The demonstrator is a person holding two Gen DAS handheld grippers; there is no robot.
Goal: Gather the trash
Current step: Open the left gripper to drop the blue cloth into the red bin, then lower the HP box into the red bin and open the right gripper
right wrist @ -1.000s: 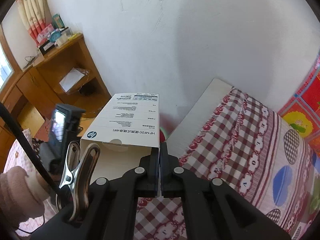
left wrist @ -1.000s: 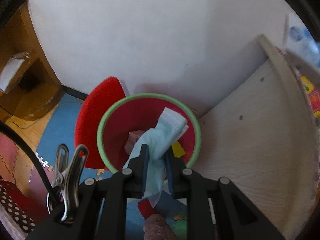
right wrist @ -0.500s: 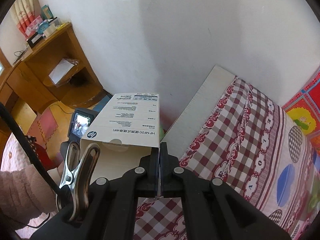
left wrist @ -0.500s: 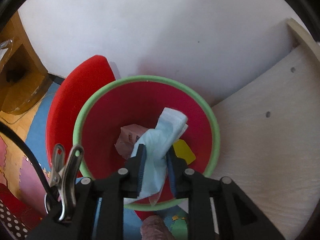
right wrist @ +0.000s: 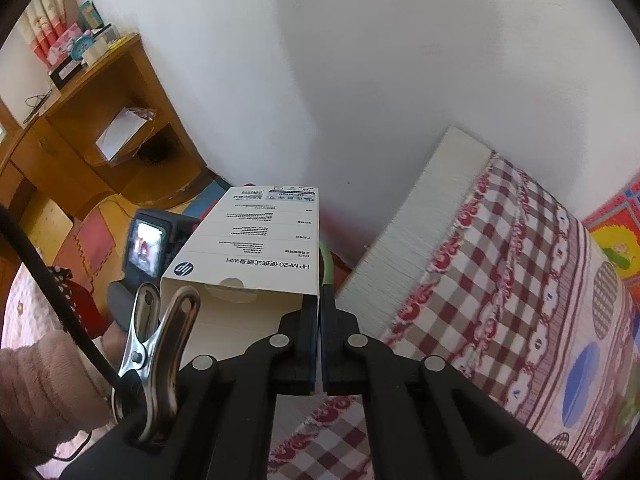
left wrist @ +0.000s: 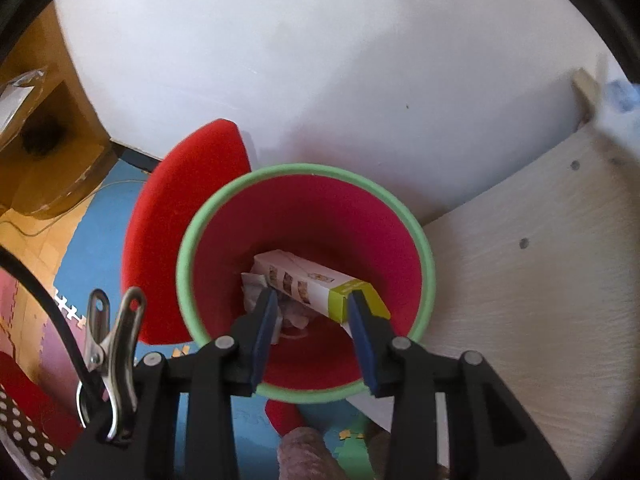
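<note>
A red bin with a green rim (left wrist: 416, 236) stands on the floor against the wall. Inside lie a white and yellow-green carton (left wrist: 312, 280) and crumpled paper (left wrist: 256, 288). My left gripper (left wrist: 312, 316) is open and empty just above the bin's near rim. My right gripper (right wrist: 320, 312) is shut on the side wall of an open white HP box (right wrist: 256, 244), held up above the bed. The bin's green rim (right wrist: 327, 264) peeks out beside the box.
The bin's red lid (left wrist: 176, 216) leans behind it. A pale wooden bed board (left wrist: 540, 272) stands right of the bin. A checked bedspread (right wrist: 500, 280) lies at the right. A wooden desk (right wrist: 100, 128) stands at the left.
My left gripper opened and let go of the light blue face mask, which dropped out of sight. The left view pulled back a little. The right gripper moved nearer the bin with the box.
</note>
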